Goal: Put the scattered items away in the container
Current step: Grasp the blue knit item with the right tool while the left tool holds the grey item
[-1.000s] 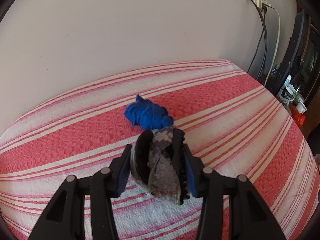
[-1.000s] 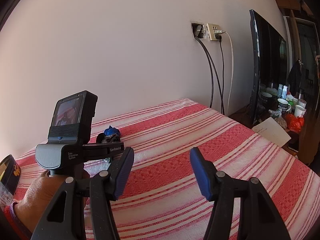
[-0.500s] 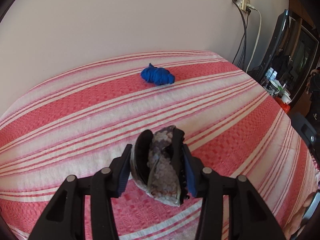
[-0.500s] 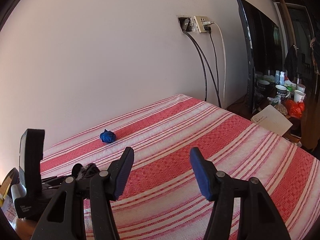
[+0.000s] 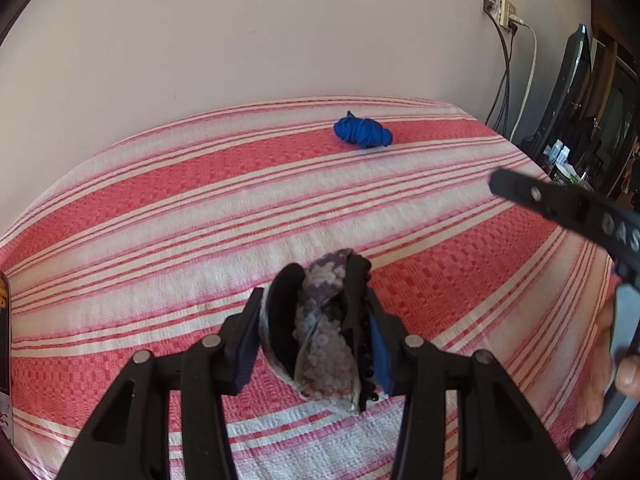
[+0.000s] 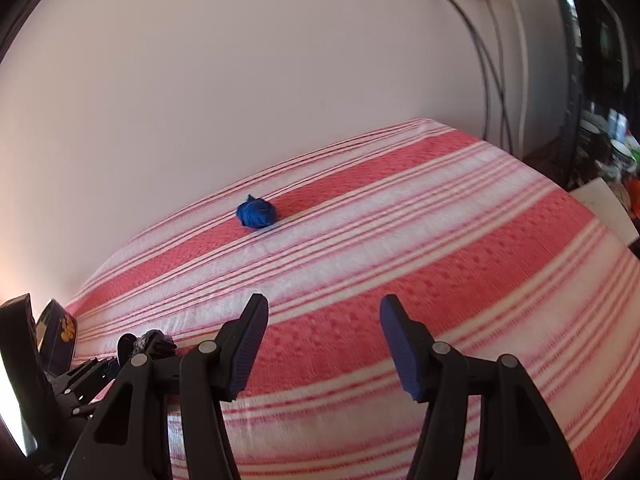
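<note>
Right tongs (image 5: 516, 190), lettered "DAS", entered beside left tongs (image 5: 316, 332).

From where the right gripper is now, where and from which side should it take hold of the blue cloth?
Grip the blue cloth across its bunched middle, coming down from above. It is a small rounded wad lying free on the striped bedspread, with no handle or flat edge, and the right gripper is open and empty.

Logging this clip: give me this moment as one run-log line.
left gripper: shut on clip | right gripper: open, empty | blue cloth: on bedspread near wall, untouched | box: at left edge
</note>
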`<action>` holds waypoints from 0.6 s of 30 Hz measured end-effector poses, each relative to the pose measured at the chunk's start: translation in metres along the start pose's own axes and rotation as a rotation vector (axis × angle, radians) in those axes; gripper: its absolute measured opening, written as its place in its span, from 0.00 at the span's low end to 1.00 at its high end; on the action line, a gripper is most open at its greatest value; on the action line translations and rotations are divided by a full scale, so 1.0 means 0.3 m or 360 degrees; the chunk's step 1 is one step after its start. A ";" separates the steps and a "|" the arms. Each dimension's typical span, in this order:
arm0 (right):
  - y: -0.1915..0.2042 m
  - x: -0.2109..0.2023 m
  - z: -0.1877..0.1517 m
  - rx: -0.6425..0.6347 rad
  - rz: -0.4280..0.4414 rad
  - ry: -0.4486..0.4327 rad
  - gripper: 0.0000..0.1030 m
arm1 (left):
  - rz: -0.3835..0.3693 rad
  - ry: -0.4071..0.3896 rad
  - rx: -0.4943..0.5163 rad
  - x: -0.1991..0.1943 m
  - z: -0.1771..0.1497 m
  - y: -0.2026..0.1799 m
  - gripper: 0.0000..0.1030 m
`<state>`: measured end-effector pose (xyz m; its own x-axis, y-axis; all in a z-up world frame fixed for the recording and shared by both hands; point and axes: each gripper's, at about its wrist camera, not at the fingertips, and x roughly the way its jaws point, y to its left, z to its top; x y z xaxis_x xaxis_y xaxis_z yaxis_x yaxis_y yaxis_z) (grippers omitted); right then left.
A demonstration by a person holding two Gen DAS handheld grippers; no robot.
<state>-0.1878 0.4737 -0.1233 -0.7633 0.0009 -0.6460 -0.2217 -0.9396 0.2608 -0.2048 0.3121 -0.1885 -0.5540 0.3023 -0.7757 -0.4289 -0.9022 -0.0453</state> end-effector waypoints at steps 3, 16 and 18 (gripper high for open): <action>0.112 0.094 0.124 -0.0233 0.0042 -0.0003 0.59 | -0.0008 0.0001 -0.0006 0.001 0.003 0.002 0.45; 0.275 0.539 0.266 -0.0507 -0.0093 0.0374 0.38 | -0.0002 0.0004 -0.0007 -0.006 0.005 0.000 0.45; 0.260 0.521 0.260 -0.0462 -0.0083 0.0383 0.37 | -0.0004 0.0005 -0.0009 -0.007 0.006 0.001 0.45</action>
<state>-0.3718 0.4274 -0.1479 -0.5836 0.0033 -0.8120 -0.0494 -0.9983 0.0314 -0.2051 0.3116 -0.1856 -0.5507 0.3038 -0.7774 -0.4263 -0.9031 -0.0509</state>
